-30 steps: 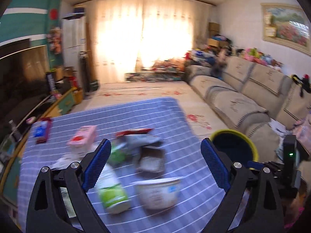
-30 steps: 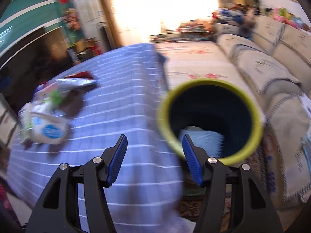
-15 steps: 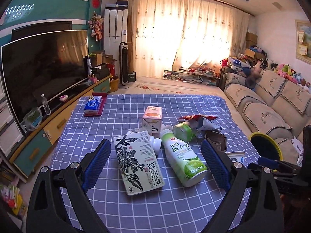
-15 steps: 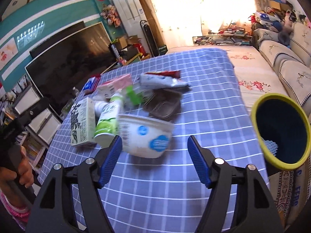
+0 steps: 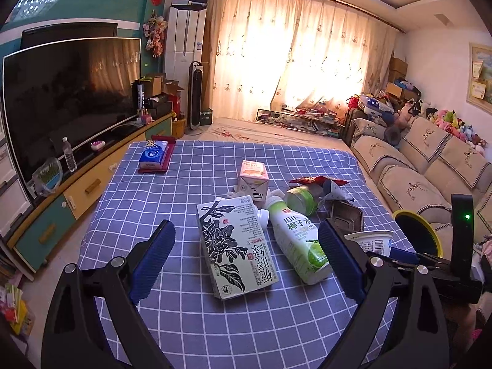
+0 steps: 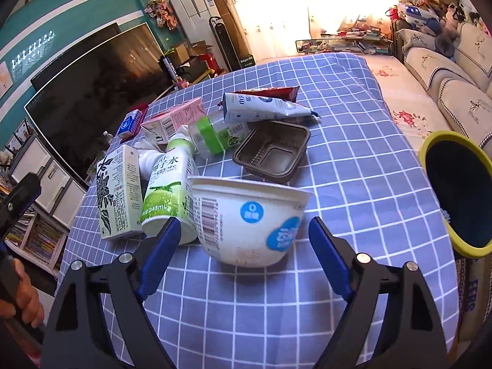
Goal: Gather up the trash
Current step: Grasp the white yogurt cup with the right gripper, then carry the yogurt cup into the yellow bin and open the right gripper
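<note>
Trash lies on the blue checked tablecloth: a flower-print carton, a green and white bottle, a pink carton, a brown tray and a white paper bowl. My left gripper is open, above the carton and bottle. My right gripper is open, with the white bowl just in front, between its fingers. The yellow-rimmed bin stands beside the table's right edge; it also shows in the left wrist view.
A blue tissue pack lies at the table's far left. A TV on a low cabinet runs along the left. A sofa lines the right side. A foil tube and green-capped jar lie behind the tray.
Both grippers swung from the bin side back toward the trash pile. The right gripper closed in on the white bowl and the left one moved nearer the carton and bottle.
</note>
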A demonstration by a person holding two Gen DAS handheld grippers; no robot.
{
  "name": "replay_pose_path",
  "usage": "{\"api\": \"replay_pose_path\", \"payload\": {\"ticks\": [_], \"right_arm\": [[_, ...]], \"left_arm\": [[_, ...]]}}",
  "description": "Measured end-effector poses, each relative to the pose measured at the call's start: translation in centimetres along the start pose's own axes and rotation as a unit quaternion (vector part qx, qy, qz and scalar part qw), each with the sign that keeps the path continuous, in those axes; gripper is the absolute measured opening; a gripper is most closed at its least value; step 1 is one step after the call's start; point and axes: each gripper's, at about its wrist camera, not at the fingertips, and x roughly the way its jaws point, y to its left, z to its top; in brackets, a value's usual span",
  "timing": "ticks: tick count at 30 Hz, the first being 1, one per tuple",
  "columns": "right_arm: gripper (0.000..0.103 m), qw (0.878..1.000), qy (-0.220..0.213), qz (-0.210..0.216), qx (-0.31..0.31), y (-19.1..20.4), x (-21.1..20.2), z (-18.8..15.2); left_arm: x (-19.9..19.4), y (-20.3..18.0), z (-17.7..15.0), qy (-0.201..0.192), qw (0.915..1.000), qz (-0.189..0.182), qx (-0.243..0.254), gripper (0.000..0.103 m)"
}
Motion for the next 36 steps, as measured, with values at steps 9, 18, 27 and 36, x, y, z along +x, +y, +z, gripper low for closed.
{"api": "replay_pose_path", "payload": {"ticks": [9, 18, 27, 36], "right_arm": [[0.076, 1.0, 0.014, 0.006, 0.013, -0.5, 1.6, 0.5], [0.076, 1.0, 0.017, 0.02, 0.016, -0.8, 2.2, 0.7], [0.075, 1.0, -0.008, 0.029, 0.008, -0.6, 0.5, 0.8], [0.074, 0.999, -0.048, 0.025, 0.008, -1.8, -2.6, 1.7]], "left_arm": [[0.7, 0.2, -0.5, 0.008, 1.0, -0.002, -0.003, 0.093], [1.5, -0.8, -0.5, 0.013, 0.9999, -0.007, 0.005, 0.093], [1.5, -1.1, -0.5, 0.012, 0.9999, -0.004, 0.007, 0.093], [2.2, -1.8, -0.5, 0.018, 0.9997, -0.005, 0.014, 0.093]]}}
